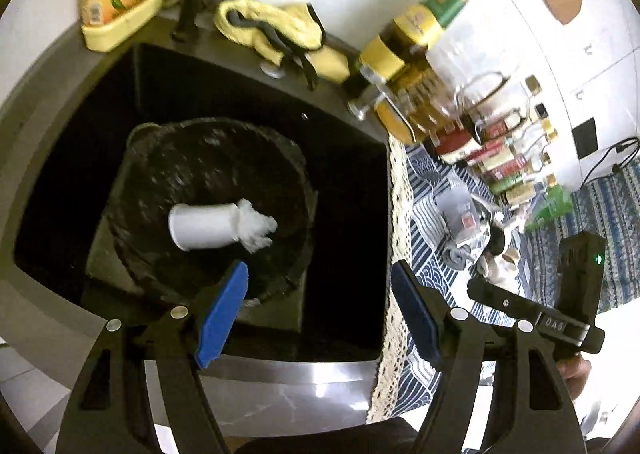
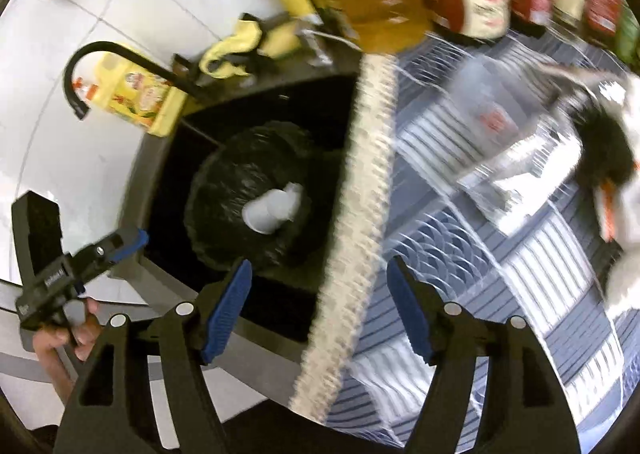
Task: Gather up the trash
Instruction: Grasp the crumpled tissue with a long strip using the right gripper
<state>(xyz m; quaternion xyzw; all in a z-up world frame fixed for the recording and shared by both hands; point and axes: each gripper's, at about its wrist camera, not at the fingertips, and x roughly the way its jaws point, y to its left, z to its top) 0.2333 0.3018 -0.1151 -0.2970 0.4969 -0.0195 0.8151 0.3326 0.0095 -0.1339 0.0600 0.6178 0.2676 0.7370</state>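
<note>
- Black-lined bin point(image 1: 208, 206) sits in the dark sink point(image 1: 352, 158), just ahead of the left gripper point(image 1: 320, 318) — inside lie a white cup point(image 1: 200, 228) and crumpled tissue point(image 1: 258, 228).
- Left gripper: spread, nothing between its pads.
- Right gripper point(image 2: 320, 314): spread and empty — bin ahead-left, patterned desk cloth point(image 2: 500, 294) below.

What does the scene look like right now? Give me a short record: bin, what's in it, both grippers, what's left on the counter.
bin: black-lined trash bin standing in the dark sink
in bin: white cup on its side, crumpled white tissue at its mouth
left gripper: open, nothing between the fingers, over the sink's near edge
right gripper: open, empty, over the lace edge of the patterned cloth
on counter: clear plastic packaging on the cloth, blurred; bottles behind it
sink rim: yellow cloth
</note>
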